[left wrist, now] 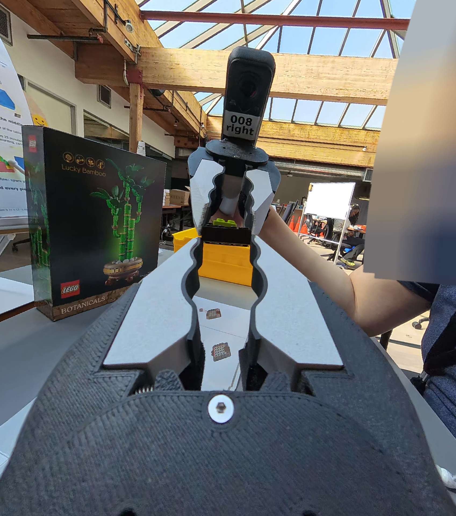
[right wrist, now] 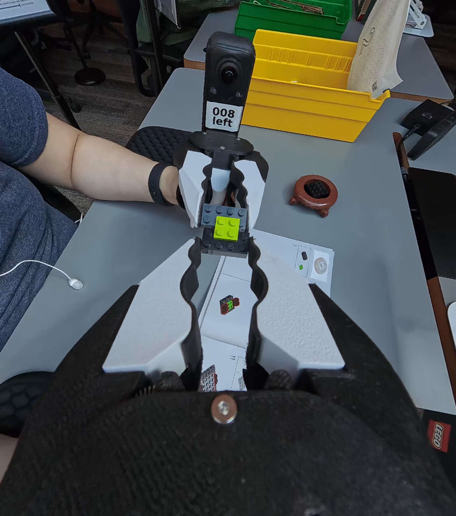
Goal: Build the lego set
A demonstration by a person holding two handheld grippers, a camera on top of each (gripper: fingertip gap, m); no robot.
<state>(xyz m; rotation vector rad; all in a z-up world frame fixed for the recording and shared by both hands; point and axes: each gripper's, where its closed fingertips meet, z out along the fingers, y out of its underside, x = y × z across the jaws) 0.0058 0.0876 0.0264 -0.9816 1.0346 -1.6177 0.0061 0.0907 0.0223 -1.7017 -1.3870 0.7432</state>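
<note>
You hold a black brick stack (right wrist: 225, 236) with a lime brick (right wrist: 226, 228) on top, in the air above the instruction sheet (right wrist: 274, 282) on the grey table (right wrist: 360, 223). Your left gripper (right wrist: 222, 220) and right gripper (right wrist: 224, 245) both clamp it from opposite ends. A brown round base (right wrist: 316, 195) sits nearby.

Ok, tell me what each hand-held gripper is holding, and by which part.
Both hold one small plate assembly topped by a lime brick. The right hand-held gripper clamps its black near end; the left hand-held gripper clamps its grey far end.
</note>
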